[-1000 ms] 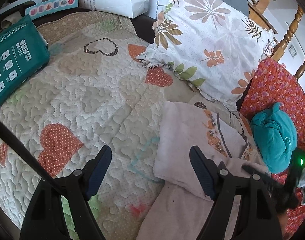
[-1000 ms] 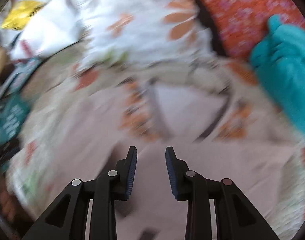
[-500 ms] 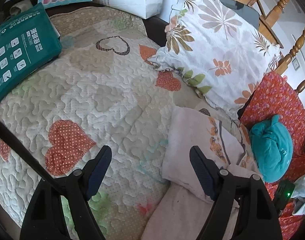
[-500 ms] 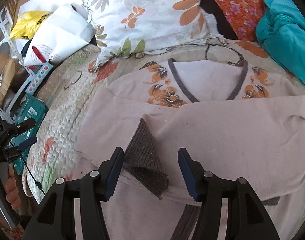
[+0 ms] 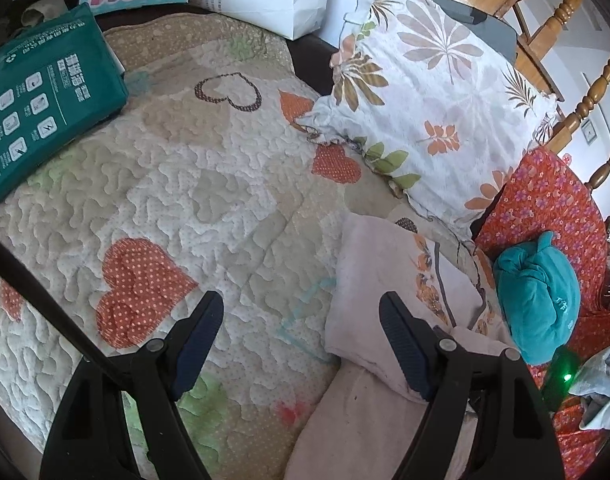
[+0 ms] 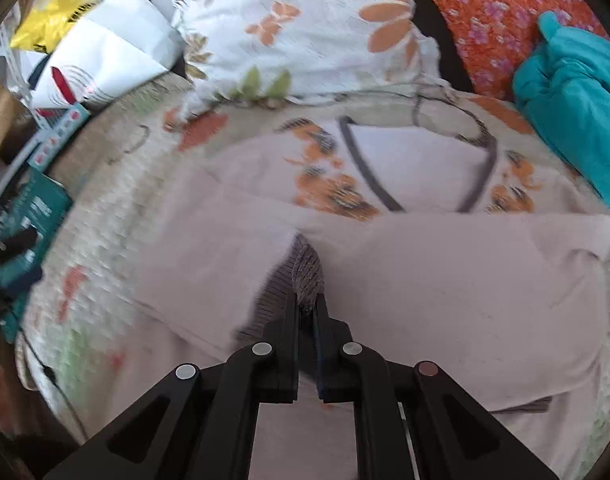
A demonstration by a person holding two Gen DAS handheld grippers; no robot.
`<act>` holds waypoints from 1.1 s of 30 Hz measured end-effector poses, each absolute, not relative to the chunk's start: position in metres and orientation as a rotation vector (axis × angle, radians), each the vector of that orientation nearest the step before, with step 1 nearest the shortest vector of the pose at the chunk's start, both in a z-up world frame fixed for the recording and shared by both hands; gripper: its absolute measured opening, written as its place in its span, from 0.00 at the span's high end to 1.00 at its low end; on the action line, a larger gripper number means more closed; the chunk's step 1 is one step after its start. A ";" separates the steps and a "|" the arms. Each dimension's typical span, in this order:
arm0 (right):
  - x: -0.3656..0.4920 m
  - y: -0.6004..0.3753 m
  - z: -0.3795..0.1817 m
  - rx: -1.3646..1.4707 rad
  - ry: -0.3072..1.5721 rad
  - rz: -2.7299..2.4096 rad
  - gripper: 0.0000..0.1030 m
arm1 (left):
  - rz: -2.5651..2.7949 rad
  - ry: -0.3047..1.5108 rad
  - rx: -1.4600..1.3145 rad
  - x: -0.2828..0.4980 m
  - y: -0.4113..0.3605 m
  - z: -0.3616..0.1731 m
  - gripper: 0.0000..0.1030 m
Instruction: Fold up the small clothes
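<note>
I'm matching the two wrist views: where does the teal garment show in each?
Left wrist: teal garment at right edge, on the red floral fabric.
Right wrist: teal garment at upper right.
Shared landmark: leaf-print pillow.

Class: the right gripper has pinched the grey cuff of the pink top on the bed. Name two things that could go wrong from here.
1. The right gripper holds only the tip of the cuff; it may slip out when pulled.
2. The left gripper is open over the quilt, so nothing pins the top; the folded layers could drag along.
</note>
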State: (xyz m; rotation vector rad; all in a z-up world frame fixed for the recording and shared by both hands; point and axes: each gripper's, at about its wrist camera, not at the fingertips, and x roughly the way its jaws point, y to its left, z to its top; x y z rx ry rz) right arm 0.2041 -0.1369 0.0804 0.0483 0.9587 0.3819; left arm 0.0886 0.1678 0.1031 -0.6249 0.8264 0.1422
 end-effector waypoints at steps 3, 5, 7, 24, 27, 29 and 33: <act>0.210 -0.113 0.092 0.086 0.960 0.459 0.94 | 0.149 0.816 -0.643 0.087 0.173 0.105 0.23; 0.216 -0.093 0.097 0.113 0.967 0.506 0.94 | 0.155 0.812 -0.651 0.086 0.177 0.105 0.23; 0.225 -0.066 0.096 0.119 0.982 0.552 0.94 | 0.164 0.809 -0.652 0.085 0.180 0.106 0.23; 0.224 -0.049 0.079 0.139 1.006 0.540 0.49 | 0.173 0.822 -0.611 0.086 0.177 0.105 0.23; 0.183 -0.102 0.092 0.075 0.946 0.481 0.34 | 0.154 0.848 -0.585 0.087 0.168 0.100 0.23; 0.156 -0.142 0.091 0.001 0.966 0.379 0.34 | 0.145 0.864 -0.562 0.086 0.161 0.096 0.23; 0.108 -0.226 0.083 -0.045 0.967 0.201 0.42 | 0.132 0.894 -0.497 0.081 0.143 0.086 0.23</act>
